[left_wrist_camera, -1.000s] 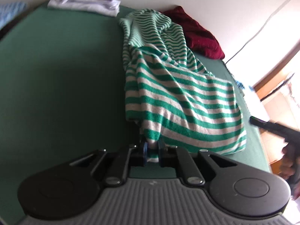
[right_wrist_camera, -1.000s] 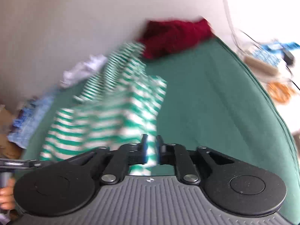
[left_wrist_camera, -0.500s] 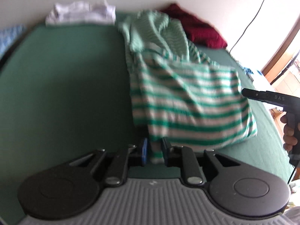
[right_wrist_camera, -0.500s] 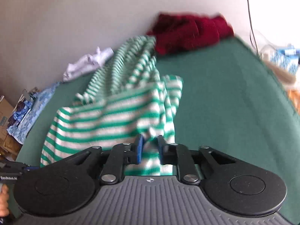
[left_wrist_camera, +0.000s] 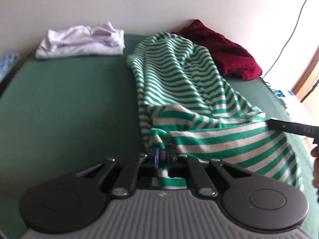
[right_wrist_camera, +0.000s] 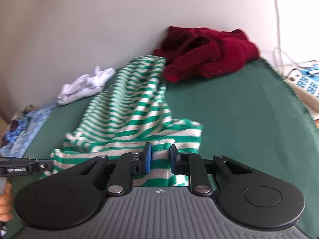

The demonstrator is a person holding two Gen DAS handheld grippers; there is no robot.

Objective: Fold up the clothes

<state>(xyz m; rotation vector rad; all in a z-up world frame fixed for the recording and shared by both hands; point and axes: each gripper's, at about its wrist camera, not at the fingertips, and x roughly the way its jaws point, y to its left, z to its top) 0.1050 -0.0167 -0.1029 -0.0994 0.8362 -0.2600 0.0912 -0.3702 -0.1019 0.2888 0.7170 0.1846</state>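
Left gripper and right gripper (2 total) each clamp the striped garment

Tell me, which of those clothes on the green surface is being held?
The green-and-white striped garment: both the left gripper and right gripper pinch it, unlike the white and red piles.

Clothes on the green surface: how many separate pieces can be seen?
3: a striped top down the middle, a white garment at the far left, a red sweater at the far right. More may lie hidden underneath.
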